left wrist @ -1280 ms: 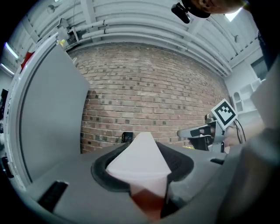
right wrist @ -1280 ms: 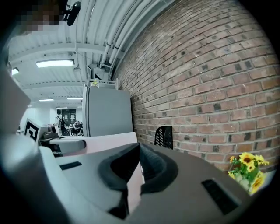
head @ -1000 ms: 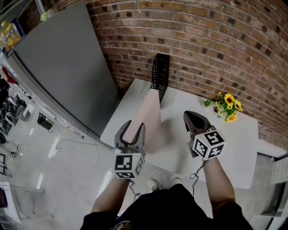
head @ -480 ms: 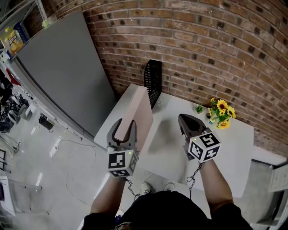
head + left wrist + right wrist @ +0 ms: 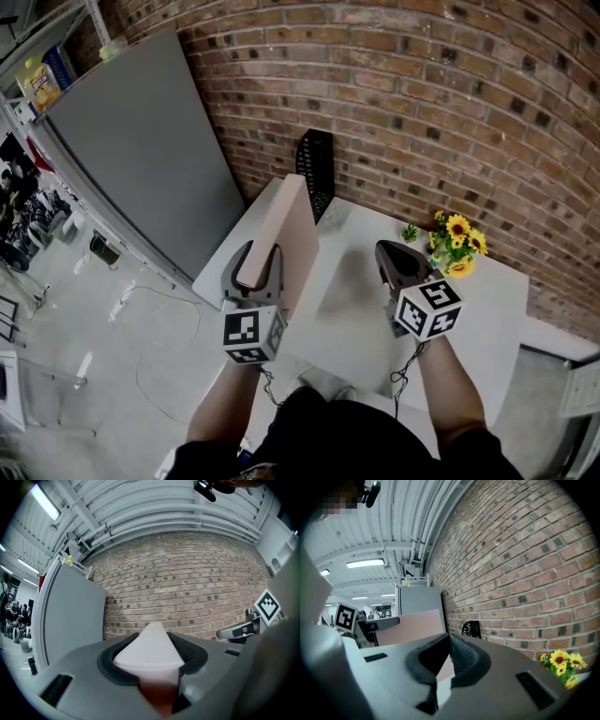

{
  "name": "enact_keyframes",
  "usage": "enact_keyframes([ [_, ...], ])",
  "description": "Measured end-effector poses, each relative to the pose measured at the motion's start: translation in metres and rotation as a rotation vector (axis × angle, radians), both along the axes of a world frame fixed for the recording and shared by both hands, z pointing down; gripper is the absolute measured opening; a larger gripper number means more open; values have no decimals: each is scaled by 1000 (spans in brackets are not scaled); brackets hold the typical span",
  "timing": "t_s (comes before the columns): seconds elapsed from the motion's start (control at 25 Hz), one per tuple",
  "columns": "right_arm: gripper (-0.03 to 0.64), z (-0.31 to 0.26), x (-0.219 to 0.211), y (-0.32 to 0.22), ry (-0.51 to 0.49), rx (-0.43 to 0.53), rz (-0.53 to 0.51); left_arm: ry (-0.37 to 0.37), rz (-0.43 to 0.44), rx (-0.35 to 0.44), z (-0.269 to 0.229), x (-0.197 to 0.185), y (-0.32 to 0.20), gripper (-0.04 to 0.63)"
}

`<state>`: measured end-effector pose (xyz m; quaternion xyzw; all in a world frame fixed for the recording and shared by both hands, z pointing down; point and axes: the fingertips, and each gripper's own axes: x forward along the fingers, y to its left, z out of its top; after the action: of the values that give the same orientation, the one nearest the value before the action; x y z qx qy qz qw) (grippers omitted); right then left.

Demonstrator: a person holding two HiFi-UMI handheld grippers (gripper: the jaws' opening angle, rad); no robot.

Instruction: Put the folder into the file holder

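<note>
A pale pink folder [image 5: 289, 232] stands on edge above the white table [image 5: 487, 309], held up at its near end by my left gripper [image 5: 258, 265], whose jaws are shut on it. In the left gripper view the folder [image 5: 151, 651] fills the gap between the pads. The black mesh file holder [image 5: 315, 171] stands at the table's far left corner against the brick wall, just beyond the folder's far end. My right gripper [image 5: 397, 260] hovers over the table's middle, shut and holding nothing. In the right gripper view the folder [image 5: 412, 626] and file holder [image 5: 471, 629] show ahead.
A small pot of yellow sunflowers [image 5: 455, 242] sits at the back right of the table. A tall grey panel [image 5: 141, 141] leans by the wall on the left. The brick wall [image 5: 450, 112] runs behind the table. The floor drops away left of the table edge.
The view has shifted a little. The folder in my left gripper now stands nearer the file holder than a second ago. My right gripper has stayed shut over the table.
</note>
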<state>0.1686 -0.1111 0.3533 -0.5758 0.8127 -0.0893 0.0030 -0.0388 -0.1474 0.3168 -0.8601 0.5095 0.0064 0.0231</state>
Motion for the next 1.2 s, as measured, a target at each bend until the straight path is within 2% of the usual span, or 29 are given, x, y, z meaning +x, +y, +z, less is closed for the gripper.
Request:
enact_keyframes([
  [0.32,3,1,8,-3,-24,1,8,-14,-3,46,-21,1,-10,181],
  [0.52,3,2,6,-14,-31,4,30,-16,12,47,-23,-3,-28,181],
  [1.2,3,8,2,-81,-11,-29,152,44,123,73,-47,-3,-144,181],
])
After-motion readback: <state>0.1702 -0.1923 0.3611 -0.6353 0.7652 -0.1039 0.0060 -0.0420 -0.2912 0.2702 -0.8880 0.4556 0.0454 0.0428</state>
